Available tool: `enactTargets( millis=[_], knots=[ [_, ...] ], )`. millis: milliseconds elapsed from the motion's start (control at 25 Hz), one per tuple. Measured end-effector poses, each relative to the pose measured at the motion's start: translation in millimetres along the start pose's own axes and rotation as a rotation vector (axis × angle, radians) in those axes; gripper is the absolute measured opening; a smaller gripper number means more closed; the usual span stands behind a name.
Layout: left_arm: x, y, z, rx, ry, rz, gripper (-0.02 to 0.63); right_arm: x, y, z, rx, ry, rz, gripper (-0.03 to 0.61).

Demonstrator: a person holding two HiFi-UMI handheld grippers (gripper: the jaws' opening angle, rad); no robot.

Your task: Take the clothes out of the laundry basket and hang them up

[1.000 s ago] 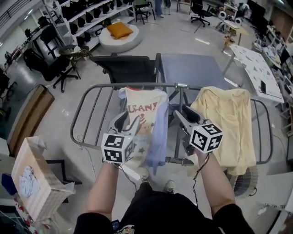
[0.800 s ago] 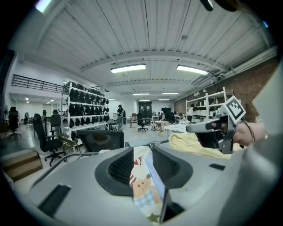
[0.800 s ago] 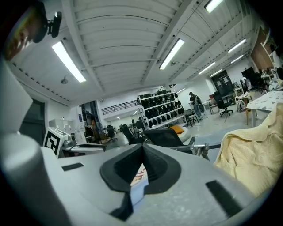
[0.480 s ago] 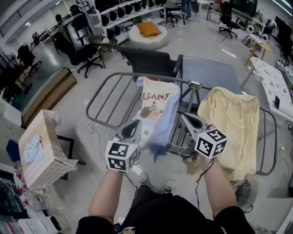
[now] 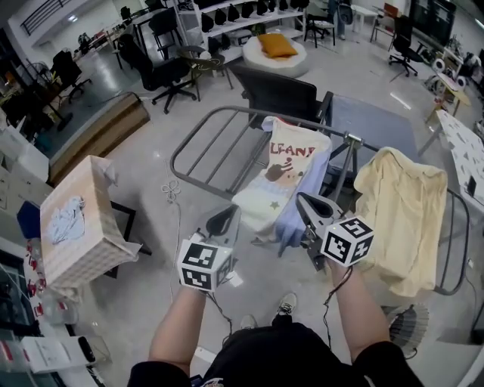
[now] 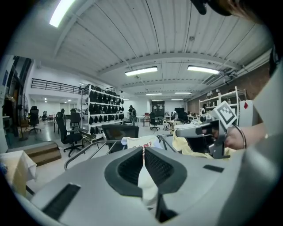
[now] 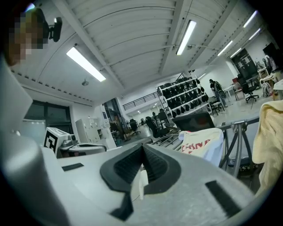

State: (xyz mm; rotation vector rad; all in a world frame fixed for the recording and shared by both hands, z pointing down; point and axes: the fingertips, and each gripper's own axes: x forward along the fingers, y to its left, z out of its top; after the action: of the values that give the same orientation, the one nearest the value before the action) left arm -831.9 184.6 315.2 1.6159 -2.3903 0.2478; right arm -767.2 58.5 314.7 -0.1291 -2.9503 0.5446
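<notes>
Both tools, left (image 5: 227,215) and right (image 5: 303,201), have drawn back from the drying rack (image 5: 347,162) toward the person. Their jaws, apart a second ago, now sit pressed together with nothing between them. Around them is a large hall with a pale grey floor (image 5: 147,178), shelving (image 5: 227,19) loaded with dark items along the far side, black office chairs (image 5: 162,72), and a round white pouf carrying an orange cushion (image 5: 278,45). A white surface (image 5: 463,140) runs along the right edge. The grey metal rack stands in the middle of the floor. A yellow shirt (image 5: 404,212) is draped over its right half, and a cream printed T-shirt (image 5: 283,178) hangs over its middle with a pale blue garment (image 5: 302,210) just beside it. Well apart to the left stands the beige checked laundry basket (image 5: 83,246), a pale cloth (image 5: 66,221) lying inside.
</notes>
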Motion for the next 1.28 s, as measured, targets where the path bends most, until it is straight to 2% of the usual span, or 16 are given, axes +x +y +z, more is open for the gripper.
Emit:
enactTargets(
  millis=[240, 440, 880, 1080, 1280],
  knots=[
    [-44, 16, -7, 0.004, -0.02, -0.028, 0.014, 1, 50, -13, -0.004, -0.007, -0.034, 0.005],
    [-70, 2, -21, 0.002, -0.006, -0.122, 0.014, -29, 78, -22, -0.023, -0.027, -0.113, 0.005],
    [-75, -116, -37, 0.014, -0.002, -0.407, 0.014, -187, 74, -49, 0.017, -0.078, -0.431, 0.005],
    [-80, -169, -34, 0.029, -0.002, -0.465, 0.011, -255, 70, -50, 0.028, -0.123, -0.513, 0.005],
    [-94, -232, -41, 0.045, 0.004, -0.483, 0.012, -324, 67, -65, 0.044, -0.141, -0.536, 0.005]
  ],
)
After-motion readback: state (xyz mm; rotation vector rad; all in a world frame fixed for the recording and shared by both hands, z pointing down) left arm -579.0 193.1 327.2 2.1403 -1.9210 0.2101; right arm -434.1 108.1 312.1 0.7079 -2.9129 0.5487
